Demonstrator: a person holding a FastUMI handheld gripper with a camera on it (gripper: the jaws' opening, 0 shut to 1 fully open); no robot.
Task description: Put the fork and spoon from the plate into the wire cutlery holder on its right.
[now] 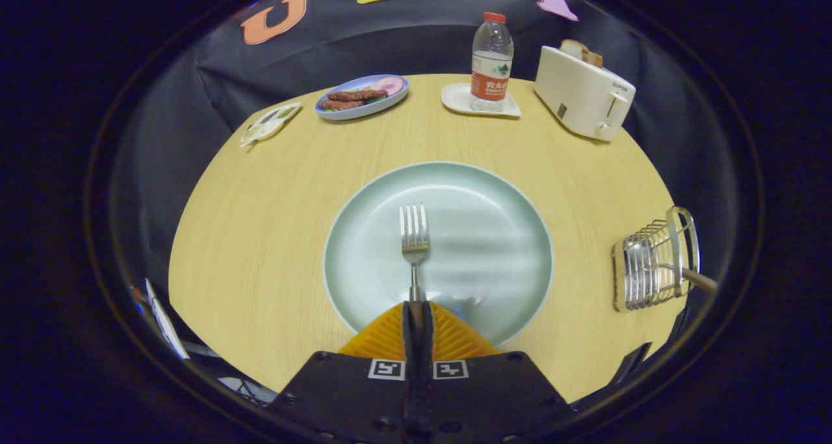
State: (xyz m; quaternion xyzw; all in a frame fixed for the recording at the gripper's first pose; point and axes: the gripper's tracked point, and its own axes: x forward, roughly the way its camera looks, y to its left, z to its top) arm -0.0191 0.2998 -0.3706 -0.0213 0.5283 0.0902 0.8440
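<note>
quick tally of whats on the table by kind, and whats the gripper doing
Plates: 3 — large pale green plate, blue oval plate of food, small white square dish
Forks: 1 — metal fork, gripper shut on its handle
Clear plastic bottles: 1
White toasters: 1
Wire cutlery holders: 1
Flat packets: 1
Total: 8

Gripper (416, 314) clamps fork (414, 236) handle over pale green plate (494, 236) on counter (260, 223); wire cutlery holder (653, 262) sits right of plate.
</note>
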